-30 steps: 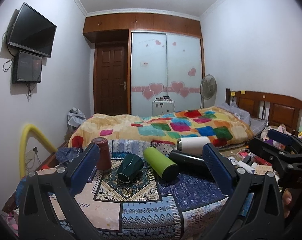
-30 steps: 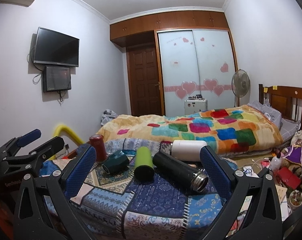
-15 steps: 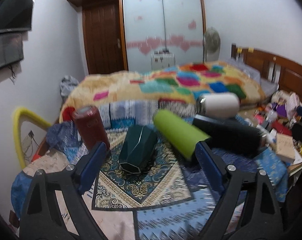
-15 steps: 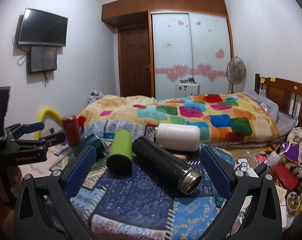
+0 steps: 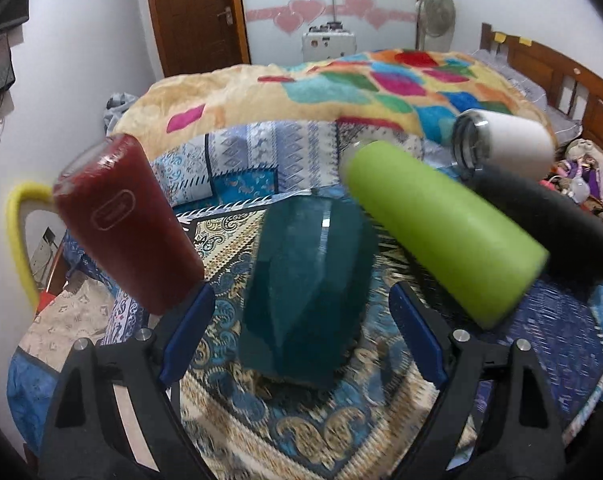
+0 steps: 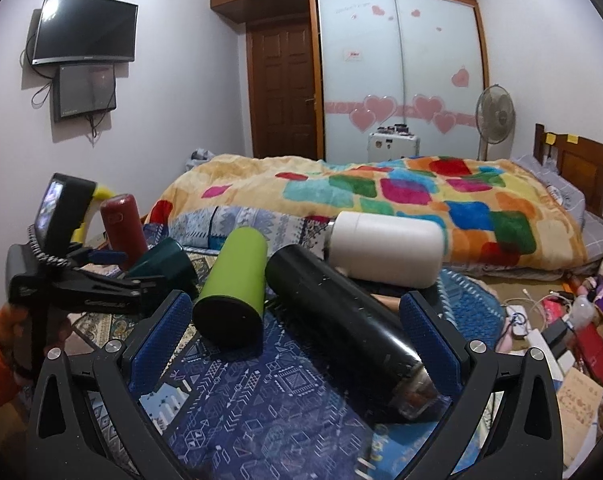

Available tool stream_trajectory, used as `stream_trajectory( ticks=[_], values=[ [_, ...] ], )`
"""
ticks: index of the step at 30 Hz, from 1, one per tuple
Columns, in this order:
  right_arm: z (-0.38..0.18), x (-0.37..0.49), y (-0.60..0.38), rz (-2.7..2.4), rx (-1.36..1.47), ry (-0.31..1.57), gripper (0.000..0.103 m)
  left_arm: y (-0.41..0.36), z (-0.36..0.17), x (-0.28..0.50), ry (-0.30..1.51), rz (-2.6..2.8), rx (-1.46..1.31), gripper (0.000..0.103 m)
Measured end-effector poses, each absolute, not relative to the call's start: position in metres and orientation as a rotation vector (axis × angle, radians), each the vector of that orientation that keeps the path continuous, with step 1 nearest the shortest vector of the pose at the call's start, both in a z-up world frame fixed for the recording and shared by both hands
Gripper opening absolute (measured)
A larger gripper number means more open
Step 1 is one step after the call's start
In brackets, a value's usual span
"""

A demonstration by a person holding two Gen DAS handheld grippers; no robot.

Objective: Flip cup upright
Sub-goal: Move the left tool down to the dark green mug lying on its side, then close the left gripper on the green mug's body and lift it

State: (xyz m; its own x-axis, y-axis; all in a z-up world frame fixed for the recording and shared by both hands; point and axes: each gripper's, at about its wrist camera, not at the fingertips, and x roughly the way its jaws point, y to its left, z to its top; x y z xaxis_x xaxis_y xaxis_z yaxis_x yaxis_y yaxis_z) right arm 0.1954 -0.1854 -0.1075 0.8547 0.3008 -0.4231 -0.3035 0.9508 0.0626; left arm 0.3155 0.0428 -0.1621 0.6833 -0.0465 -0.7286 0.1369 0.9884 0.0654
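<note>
Teal cup point(image 5: 305, 296) lying between spread left claw point(image 5: 301, 336), right claw point(image 6: 297, 340) likewise apart

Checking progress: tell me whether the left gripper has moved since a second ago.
Yes. The left gripper has moved forward toward the dark green cup, which looms larger against the bed.

1. Worktop point(image 5: 81, 328), covered by patterned blue and beige cloths point(image 6: 261, 392).
2. Red cup point(image 5: 129, 224), standing on end at the left rear of the worktop.
3. Teal cup point(image 5: 305, 300), lying on its side on the paisley cloth, just right of the red cup.
4. Green cup point(image 5: 445, 232), on its side, right of the teal cup.
5. Black flask point(image 6: 341, 328), on its side beside the green cup.
6. White cup point(image 6: 385, 248), on its side behind the flask.
</note>
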Motion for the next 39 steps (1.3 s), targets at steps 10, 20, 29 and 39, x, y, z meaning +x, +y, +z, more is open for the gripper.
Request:
stream_trajectory(
  ticks=[10, 20, 29, 39],
  values=[
    [-0.113, 0.209, -0.172, 0.375, -0.003, 0.471, 0.103, 0.039, -0.179, 0.337, 0.881, -0.155, 0.139, 0.075],
    [-0.116, 0.212, -0.167, 0.392, -0.01, 0.481, 0.103, 0.036, -0.177, 0.335, 0.875, -0.145, 0.153, 0.073],
    [-0.113, 0.208, -0.167, 0.399, 0.004, 0.481, 0.103, 0.038, -0.157, 0.302, 0.854, -0.186, 0.157, 0.072],
    [-0.101, 0.193, -0.164, 0.415, 0.003, 0.451, 0.103, 0.032, -0.136, 0.251, 0.828, -0.234, 0.176, 0.071]
  ],
)
